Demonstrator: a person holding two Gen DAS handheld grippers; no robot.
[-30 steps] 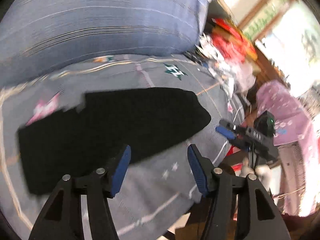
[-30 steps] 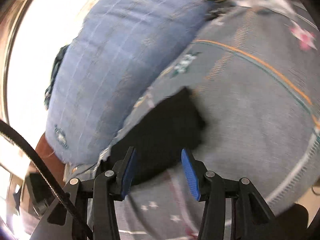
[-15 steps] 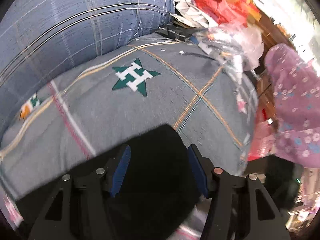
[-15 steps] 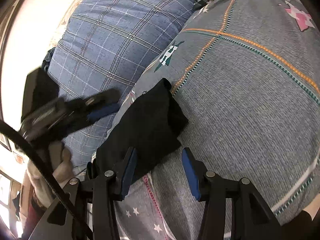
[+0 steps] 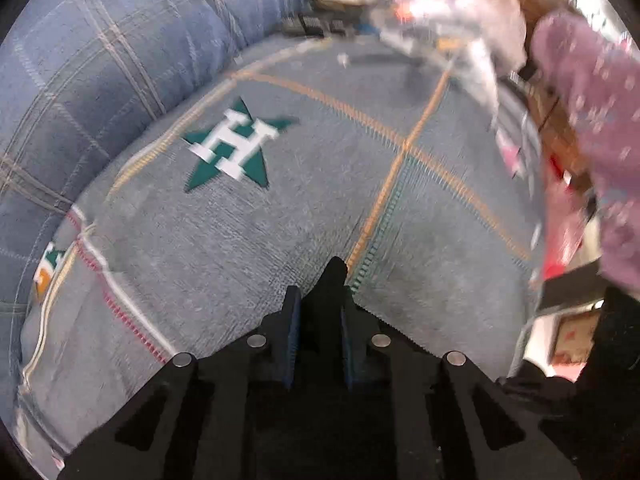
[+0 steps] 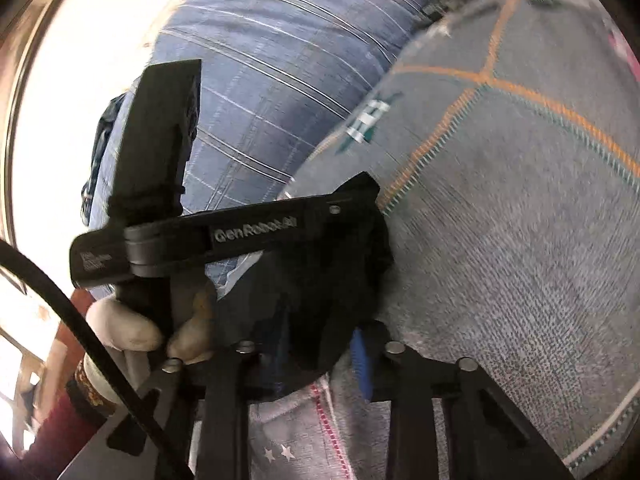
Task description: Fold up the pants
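Both grippers have closed in: left gripper pinches the black pants; right gripper, maybe pinching too, should lift evenly.

I see black pants pinched in my left gripper, whose pads are blue on a black frame. The bedcover under them is grey, crossed by orange and teal stitched lines, with a green star carrying a white H. The pillow is blue plaid. My right gripper shows one blue pad.
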